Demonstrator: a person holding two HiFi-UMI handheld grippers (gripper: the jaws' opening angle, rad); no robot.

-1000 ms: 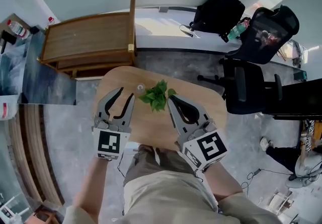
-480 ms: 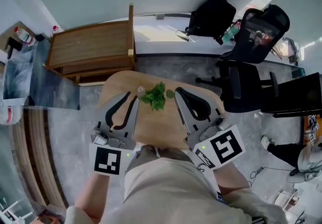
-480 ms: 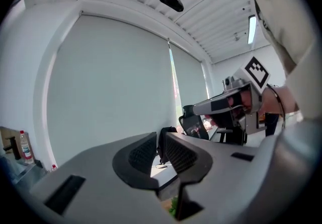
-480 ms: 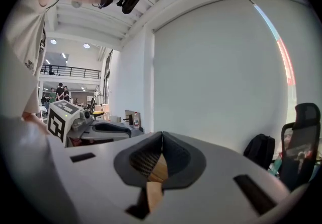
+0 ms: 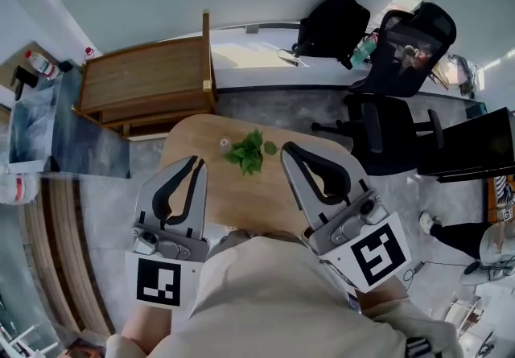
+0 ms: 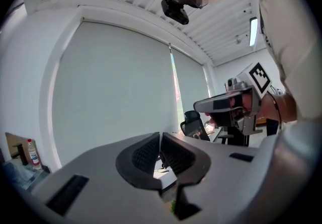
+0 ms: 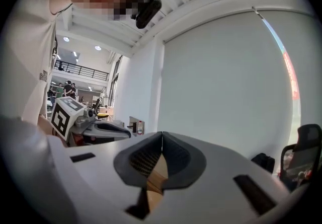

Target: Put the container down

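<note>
A small clear container (image 5: pixel 225 142) stands on the round wooden table (image 5: pixel 241 203), with a green leafy sprig (image 5: pixel 250 152) right beside it. My left gripper (image 5: pixel 196 162) is held near the table's front left, short of the container. Its jaws are closing and meet tip to tip with nothing between them, as the left gripper view (image 6: pixel 160 137) also shows. My right gripper (image 5: pixel 288 147) is to the right of the sprig, apart from it. It is shut and empty, and the right gripper view (image 7: pixel 161 135) shows the same. Both gripper views look up at the walls and ceiling.
A wooden bench (image 5: pixel 145 79) stands behind the table at the left. Black office chairs (image 5: pixel 386 135) are at the right. A black backpack (image 5: pixel 334 22) lies on a white desk at the back. A bottle (image 5: pixel 40 65) is at the far left.
The left jaws have gone from open to shut. Both grippers have drawn back toward the person, away from the container and sprig, which stay on the table.
</note>
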